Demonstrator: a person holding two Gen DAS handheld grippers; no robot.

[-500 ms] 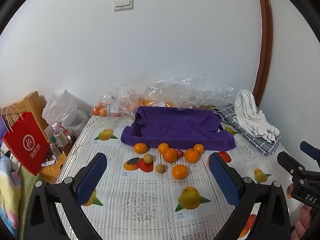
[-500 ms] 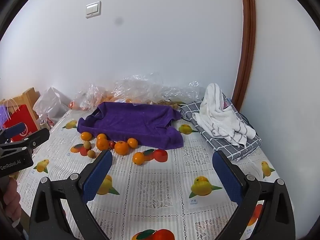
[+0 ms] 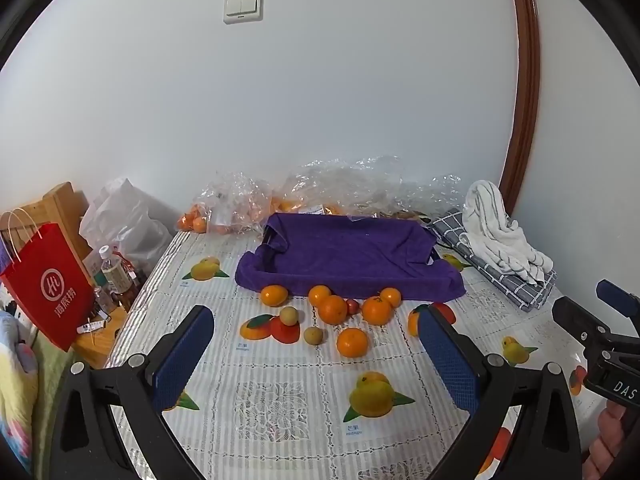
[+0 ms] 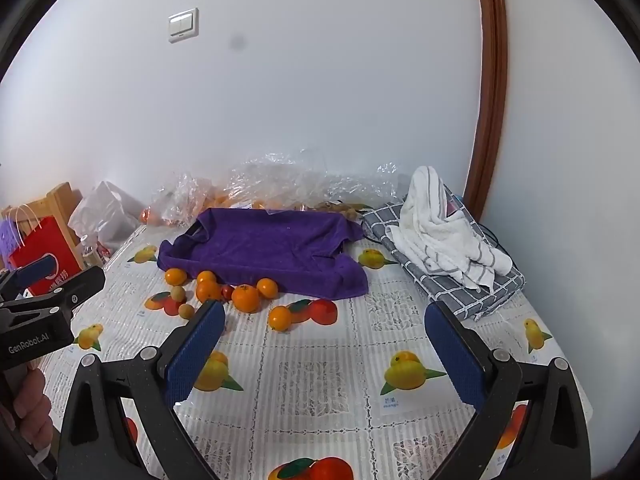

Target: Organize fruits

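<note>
the fruits are sitting loose on the table [image 3: 280, 412], bunched right along the front edge of the purple cloth [image 3: 352, 252]. that's six oranges, like the nearest orange [image 3: 352, 342] out front, plus two small tan fruits [image 3: 313, 335] on the left of the bunch and one tiny red fruit [image 3: 352, 306] tucked between the oranges. the cloth looks like it's draped over a tray or low basket, with a dark rim poking out at the corners, so my guess is that's the drop spot and the pile is waiting beside it for that reason. nothing is lying on it yet.

you're holding both tongs back from the pile and tilted down at it. the left tongs [image 3: 316, 354] are standing wide apart with nothing between the pads, and the nearest orange is showing in the gap but well ahead. the right tongs [image 4: 324, 350] are spread wide and empty too, sitting more to the right of the bunch.

further out, clear plastic bags [image 3: 240, 204] with more oranges are lying against the wall, and a white striped towel [image 3: 500, 236] is piled on a grey checked cloth [image 3: 516, 284] at the right.
</note>
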